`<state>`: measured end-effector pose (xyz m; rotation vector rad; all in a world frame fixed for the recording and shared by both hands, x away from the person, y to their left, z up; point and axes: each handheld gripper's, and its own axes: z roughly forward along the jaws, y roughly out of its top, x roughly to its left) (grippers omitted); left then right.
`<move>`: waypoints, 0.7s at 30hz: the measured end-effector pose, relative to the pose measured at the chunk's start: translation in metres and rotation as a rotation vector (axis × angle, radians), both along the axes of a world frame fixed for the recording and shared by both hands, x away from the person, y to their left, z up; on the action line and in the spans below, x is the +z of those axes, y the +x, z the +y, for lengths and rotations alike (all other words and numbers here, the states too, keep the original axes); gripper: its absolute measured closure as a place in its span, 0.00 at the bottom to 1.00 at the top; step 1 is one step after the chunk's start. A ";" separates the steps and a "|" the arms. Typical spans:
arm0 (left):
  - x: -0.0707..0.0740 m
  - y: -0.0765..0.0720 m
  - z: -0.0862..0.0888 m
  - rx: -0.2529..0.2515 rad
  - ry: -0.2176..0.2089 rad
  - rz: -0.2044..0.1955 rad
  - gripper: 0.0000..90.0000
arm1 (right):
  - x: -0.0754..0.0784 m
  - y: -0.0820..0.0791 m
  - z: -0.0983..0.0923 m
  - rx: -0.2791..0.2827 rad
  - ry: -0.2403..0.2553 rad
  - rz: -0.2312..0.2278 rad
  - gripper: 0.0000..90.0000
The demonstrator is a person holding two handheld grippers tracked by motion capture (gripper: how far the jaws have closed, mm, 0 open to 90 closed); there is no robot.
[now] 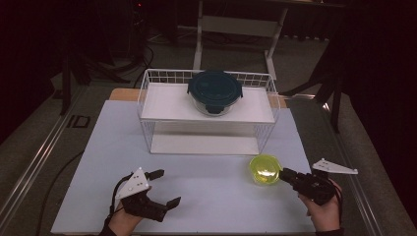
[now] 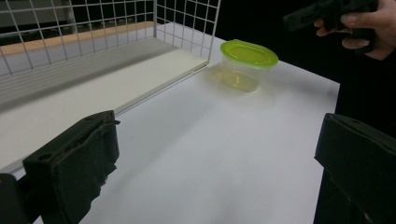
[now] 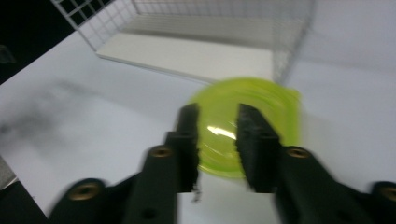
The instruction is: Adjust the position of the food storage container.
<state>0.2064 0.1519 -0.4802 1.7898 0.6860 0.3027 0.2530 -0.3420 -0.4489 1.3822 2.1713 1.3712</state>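
Looking down from the high view, the small clear plastic tub with a yellow-green lid (image 1: 265, 169) sits on the white desk (image 1: 206, 196), on the right and near the front right corner of the white wire rack (image 1: 209, 110). The right gripper (image 1: 285, 173) points left at the tub, and its tips are just beside it, so this hand is much nearer. The left gripper (image 1: 164, 189) waits well apart on the near left, with its jaws wide open and empty.

From the left gripper view, the tub (image 2: 246, 65) stands far off, beyond the open jaws.

From the right gripper view, which is blurry, the jaws are close together over the lid (image 3: 247, 126) and hold nothing. A dark round box (image 1: 215, 92) sits on the rack's top shelf.
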 end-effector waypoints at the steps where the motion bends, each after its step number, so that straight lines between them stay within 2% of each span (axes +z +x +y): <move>1: 0.000 0.000 0.000 -0.002 -0.004 0.001 0.00 | -0.003 0.001 -0.005 -0.020 -0.012 0.009 0.90; 3: 0.001 0.000 0.000 -0.011 -0.011 -0.001 0.00 | -0.011 0.004 -0.013 -0.051 -0.017 0.026 0.99; 6: 0.000 0.000 0.000 -0.027 -0.032 0.000 0.00 | -0.023 0.012 -0.023 -0.098 -0.015 0.056 1.00; 8: 0.000 -0.001 0.000 -0.031 -0.023 -0.004 0.00 | -0.033 0.018 -0.025 -0.110 -0.029 0.081 1.00; 15: -0.002 -0.001 -0.001 -0.047 -0.031 -0.007 0.00 | -0.061 0.039 -0.020 -0.116 -0.052 0.142 1.00; 21: -0.002 -0.002 -0.001 -0.050 -0.020 -0.022 0.00 | -0.072 0.048 -0.015 -0.097 -0.035 0.164 1.00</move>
